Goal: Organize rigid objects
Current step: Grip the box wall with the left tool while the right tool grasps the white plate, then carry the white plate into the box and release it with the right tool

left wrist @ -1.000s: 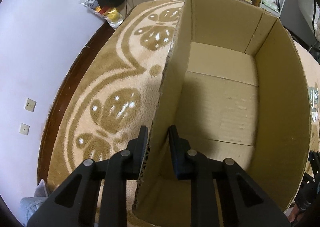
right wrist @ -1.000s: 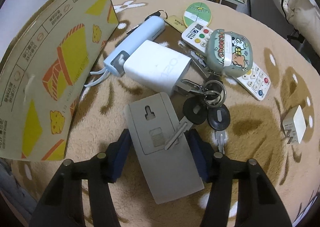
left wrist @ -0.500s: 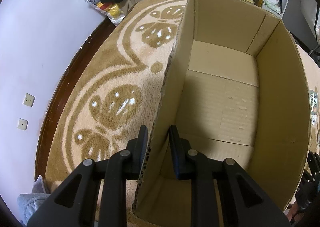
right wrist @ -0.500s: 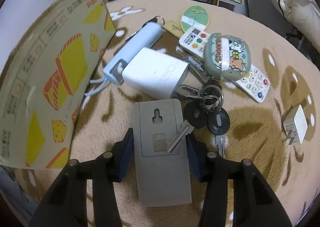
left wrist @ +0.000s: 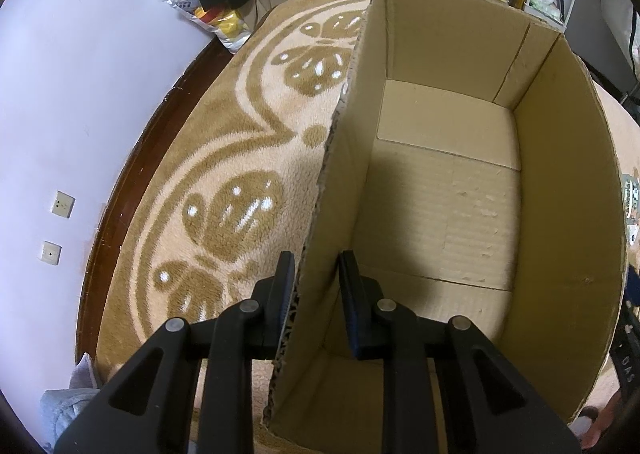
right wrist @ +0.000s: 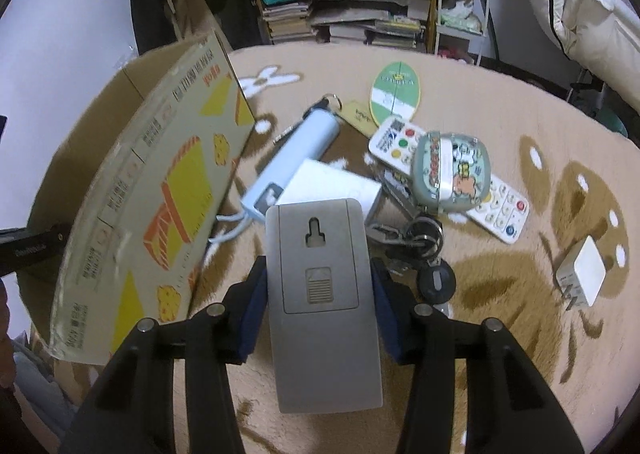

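Note:
An open cardboard box stands empty on the patterned carpet. My left gripper is shut on the box's near left wall, one finger outside and one inside. In the right wrist view my right gripper is shut on a flat grey device, back side up with a hanging slot and a battery cover, held above the carpet. The box's printed outer wall stands just left of it. Below and beyond lie a bunch of keys, a white block and a pale blue power bank.
Further right on the carpet lie a white remote, a green cartoon case, an oval green card and a white charger. Shelves with books stand at the back. A wall with sockets is on the left.
My right gripper has closed on the grey device and lifted it off the carpet; the key that lay across it has dropped off. My left gripper still holds the box wall.

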